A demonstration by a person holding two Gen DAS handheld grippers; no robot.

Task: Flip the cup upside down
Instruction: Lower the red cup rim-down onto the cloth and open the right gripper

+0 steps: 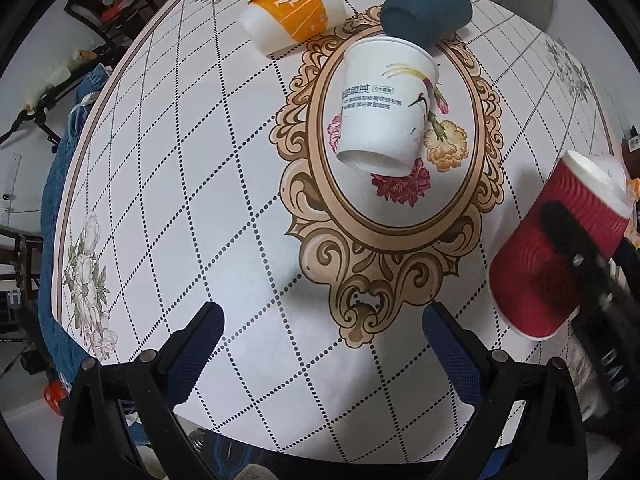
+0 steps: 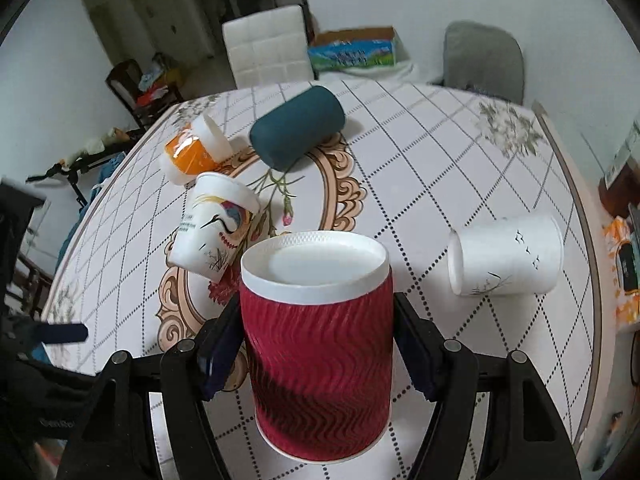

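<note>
My right gripper (image 2: pixel 318 306) is shut on a red ripple paper cup (image 2: pixel 320 360), one pad on each side of its wall. The cup hangs above the table with its white recessed base facing up and away from the camera, and its wide rim toward it. The left wrist view has the same red cup (image 1: pixel 560 248) at the right edge, with a black finger (image 1: pixel 560 224) across it. Over the patterned tablecloth (image 1: pixel 160 200) my left gripper (image 1: pixel 322 320) points down, open, with nothing between its blue pads.
Other cups lie on their sides: a white crane-print cup (image 1: pixel 384 104) in the oval motif, an orange-sleeved one (image 1: pixel 296 12), a teal one (image 1: pixel 426 10), and a white one (image 2: pixel 508 256) at the right. A white chair (image 2: pixel 268 48) and a grey chair (image 2: pixel 484 56) stand behind the table.
</note>
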